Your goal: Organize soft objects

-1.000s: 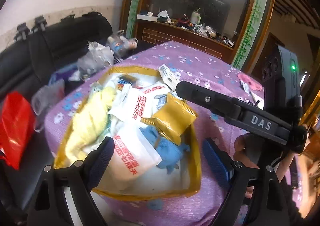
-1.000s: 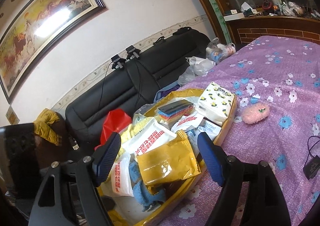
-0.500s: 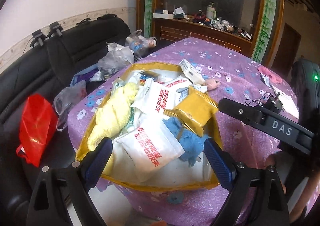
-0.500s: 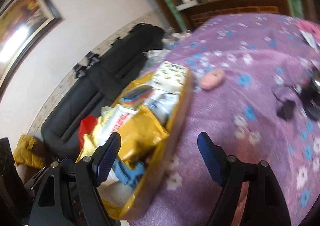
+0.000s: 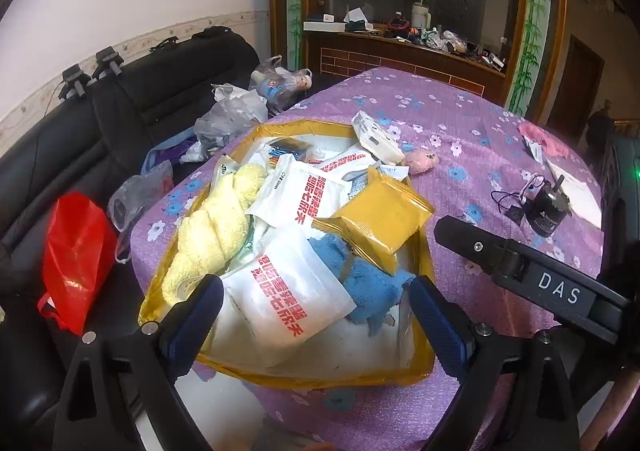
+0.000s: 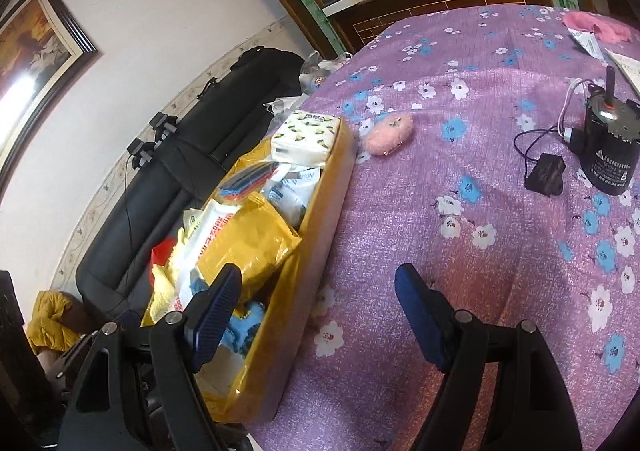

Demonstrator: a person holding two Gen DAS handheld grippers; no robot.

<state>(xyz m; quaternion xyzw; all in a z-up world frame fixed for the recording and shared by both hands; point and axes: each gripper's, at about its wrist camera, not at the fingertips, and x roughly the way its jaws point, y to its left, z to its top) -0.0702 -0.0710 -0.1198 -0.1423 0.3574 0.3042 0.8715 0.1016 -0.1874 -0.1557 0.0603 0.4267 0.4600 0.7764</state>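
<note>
Purple flowered tablecloth point(image 6: 480, 171), yellow-rimmed bin point(image 5: 424, 251) crammed with soft packets at its sofa-side edge.

Since a second ago the right gripper point(image 6: 316, 315) has swung off the bin toward open cloth, where a pink plush toy point(image 6: 388, 135) lies just beside the bin's rim; the yellow packet point(image 5: 380, 215) stays on top of the pile. Both grippers gape wide and hold nothing; the left gripper point(image 5: 316, 327) hovers over the bin's near end. A blue towel point(image 5: 368, 283) is mostly buried under packets, whose print is unreadable.
</note>
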